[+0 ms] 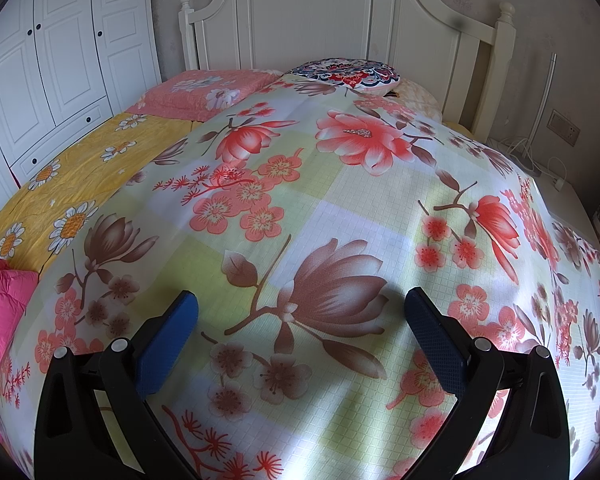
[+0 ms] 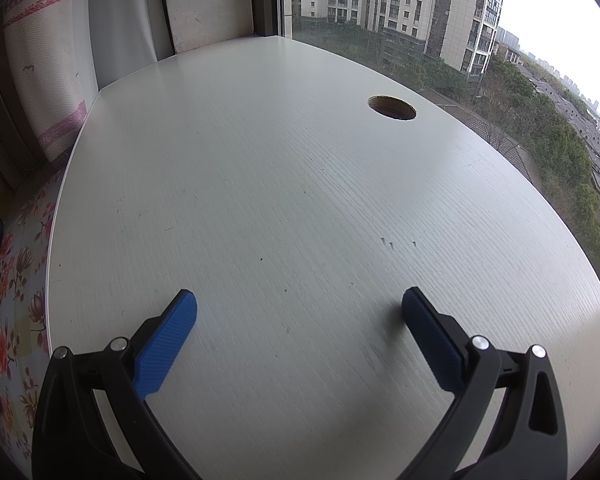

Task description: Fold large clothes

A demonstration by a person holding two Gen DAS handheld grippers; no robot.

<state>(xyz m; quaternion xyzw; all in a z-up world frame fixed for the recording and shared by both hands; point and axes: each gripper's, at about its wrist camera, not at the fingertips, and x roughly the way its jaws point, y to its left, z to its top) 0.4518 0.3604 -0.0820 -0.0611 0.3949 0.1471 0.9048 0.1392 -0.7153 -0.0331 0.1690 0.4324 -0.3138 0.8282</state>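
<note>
Floral sheet (image 1: 340,216) lies spread flat over the bed, below the headboard (image 1: 312,12); no fold visible, so the task looks barely begun. Left tongs (image 1: 301,312) hang released above the sheet, holding nothing. Right tongs (image 2: 299,310) gape over the white bench (image 2: 280,180), away from the sheet; its edges possibly tucked, hard to tell.

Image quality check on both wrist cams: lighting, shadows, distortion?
Left wrist view: strong fisheye bulge, dark vignette corners, soft striped shadows across the floral sheet, sharp focus, left gripper open. Right wrist view: same bulge, sky beyond the window blown out white, white desk evenly lit, right gripper open.
</note>
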